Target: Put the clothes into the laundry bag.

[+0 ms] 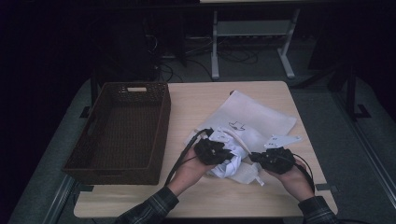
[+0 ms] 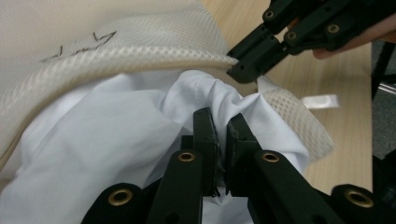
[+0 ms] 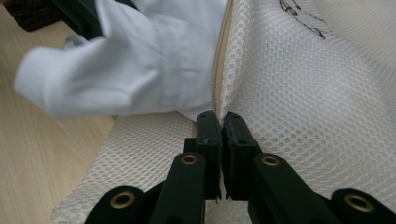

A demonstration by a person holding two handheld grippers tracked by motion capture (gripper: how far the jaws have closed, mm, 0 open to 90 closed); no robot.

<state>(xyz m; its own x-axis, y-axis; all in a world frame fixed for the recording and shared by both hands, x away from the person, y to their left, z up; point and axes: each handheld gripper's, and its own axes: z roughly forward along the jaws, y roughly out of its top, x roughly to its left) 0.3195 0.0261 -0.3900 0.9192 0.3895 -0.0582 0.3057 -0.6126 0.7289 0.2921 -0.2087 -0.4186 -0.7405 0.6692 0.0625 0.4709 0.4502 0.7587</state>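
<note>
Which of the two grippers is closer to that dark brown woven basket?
Left. The left gripper sits beside the dark brown woven basket, shut on the white shirt. The right gripper is farther off, shut on the white mesh bag.

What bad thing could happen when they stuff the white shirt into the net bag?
The left gripper pinches only a small fold of the white shirt, so it might slip free. The right gripper grips the mesh bag right at its zipper edge; pulling hard could strain it. A sleeve hangs outside and might snag.
</note>
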